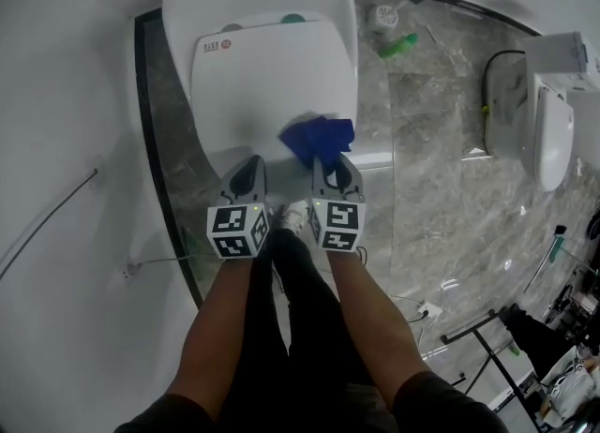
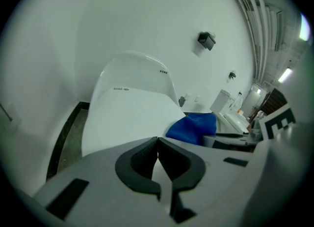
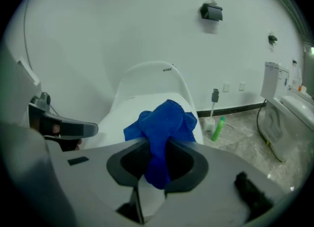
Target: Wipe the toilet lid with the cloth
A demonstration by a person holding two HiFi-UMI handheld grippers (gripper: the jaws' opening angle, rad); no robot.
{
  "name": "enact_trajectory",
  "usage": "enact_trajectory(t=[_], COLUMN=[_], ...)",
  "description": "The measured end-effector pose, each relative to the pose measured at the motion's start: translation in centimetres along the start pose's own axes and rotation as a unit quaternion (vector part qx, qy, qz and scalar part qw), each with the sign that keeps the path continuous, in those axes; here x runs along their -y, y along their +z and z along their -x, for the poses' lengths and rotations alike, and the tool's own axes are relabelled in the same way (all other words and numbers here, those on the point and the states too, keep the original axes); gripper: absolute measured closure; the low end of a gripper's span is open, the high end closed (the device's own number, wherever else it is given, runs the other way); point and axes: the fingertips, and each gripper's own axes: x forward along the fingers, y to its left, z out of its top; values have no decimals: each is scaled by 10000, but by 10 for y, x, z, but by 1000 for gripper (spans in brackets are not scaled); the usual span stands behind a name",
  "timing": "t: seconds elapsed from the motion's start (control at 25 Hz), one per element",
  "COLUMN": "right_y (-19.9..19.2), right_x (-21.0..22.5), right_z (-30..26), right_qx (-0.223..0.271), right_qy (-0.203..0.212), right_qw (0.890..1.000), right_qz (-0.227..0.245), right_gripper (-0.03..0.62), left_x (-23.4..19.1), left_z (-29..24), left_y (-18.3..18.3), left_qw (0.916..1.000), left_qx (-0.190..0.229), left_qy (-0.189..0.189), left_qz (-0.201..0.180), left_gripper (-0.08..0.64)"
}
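The toilet lid (image 1: 267,75) is smooth, glossy white plastic, a rounded slab lying shut with its long axis running near to far. The cloth (image 3: 164,123), soft blue and crumpled into folds, sits over the lid's near right edge. The right tongs (image 1: 330,161) pinch it, and its bunch points toward the far side. The left tongs (image 2: 157,141) are pressed together with nothing in them, just left of the cloth.
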Motion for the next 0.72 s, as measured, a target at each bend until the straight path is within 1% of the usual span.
enact_trajectory(t=[0.12,0.24,0.4,0.56,0.64,0.72], right_y=[-3,-12,-31,-54,-64,-67], right_x=[-50,-100,-147,-172,-175,-174], right_z=[4,3,-1,-7,-10,-11], right_qx=[-47,-175,-403,-652,-743,-731], right_qy=[470,885,1258,1442,1451,1448], right_qw=[9985,9934,9859,9794,9781,9780], right_qz=[288,703,1026,1256,1291,1315], right_gripper=[509,509,509,509,509,509], left_x=[-28,-65,-100,-119,-121,-120], left_z=[24,47,68,77,77,76], left_y=[-14,-32,-53,-64,-69,-73], left_qw=[9990,9950,9904,9880,9881,9890], left_qx=[-4,8,-40,-37,-48,-82], left_qy=[317,714,1083,1203,1175,1117], left_qz=[303,701,857,964,989,969], left_gripper=[549,549,549,549,549,549])
